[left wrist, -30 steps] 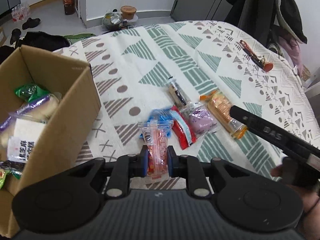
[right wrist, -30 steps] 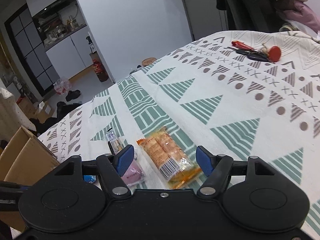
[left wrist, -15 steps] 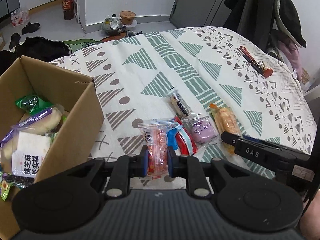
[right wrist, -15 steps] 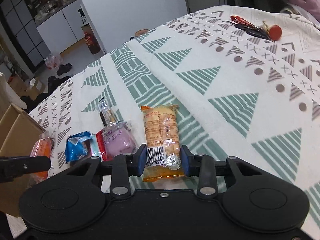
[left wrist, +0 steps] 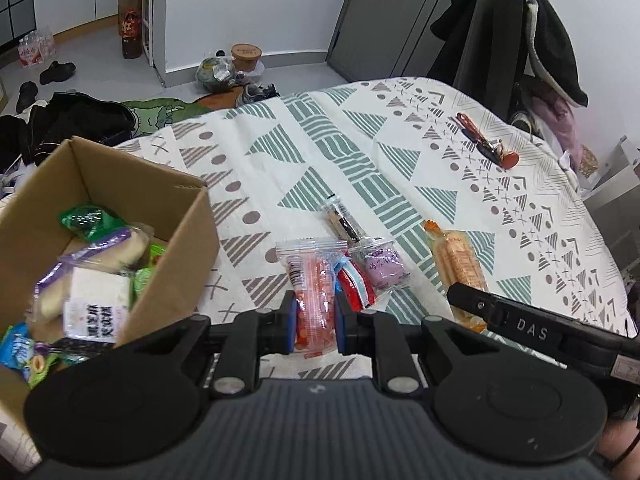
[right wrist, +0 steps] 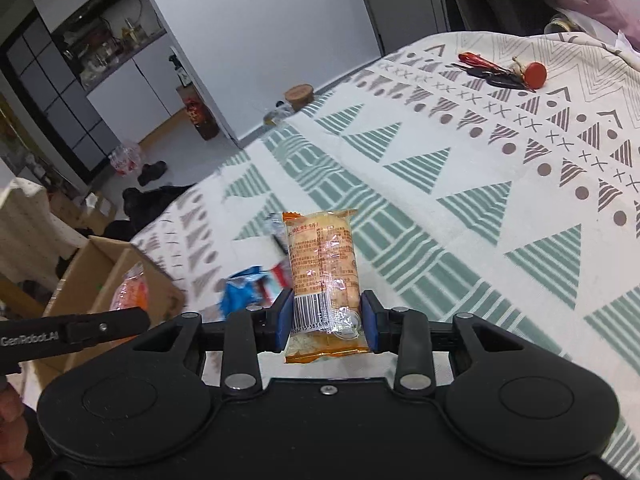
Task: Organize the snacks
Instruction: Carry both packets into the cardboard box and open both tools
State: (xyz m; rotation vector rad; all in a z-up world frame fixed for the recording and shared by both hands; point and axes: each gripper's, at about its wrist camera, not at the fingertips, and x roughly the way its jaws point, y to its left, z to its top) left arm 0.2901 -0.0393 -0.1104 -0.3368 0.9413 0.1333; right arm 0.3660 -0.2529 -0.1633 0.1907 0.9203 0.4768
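Two grippers, each clenched on one snack above the patterned tablecloth (left wrist: 360,152). Left gripper (left wrist: 316,330): blue pads pressed against both sides of a clear packet with red-orange contents (left wrist: 314,288), held just right of the cardboard box (left wrist: 176,248). Right gripper (right wrist: 324,324): pads clamped on the barcode end of an orange-wrapped cake packet (right wrist: 324,264), lifted clear of the cloth, well to the right of the box. Remaining on the cloth, right of the box: a red packet (left wrist: 354,288) with a blue wrapper (right wrist: 244,288) beside it, a purple packet (left wrist: 384,266) just beyond, and a slim dark-and-clear stick packet (left wrist: 342,222) farther out. Inside the box: a white packet with black lettering (left wrist: 98,308), a purple-edged bread packet (left wrist: 100,250), and green wrappers (left wrist: 90,220). Far from the box, near the opposite cloth edge: a bunch of keys with a red tag (left wrist: 486,146).
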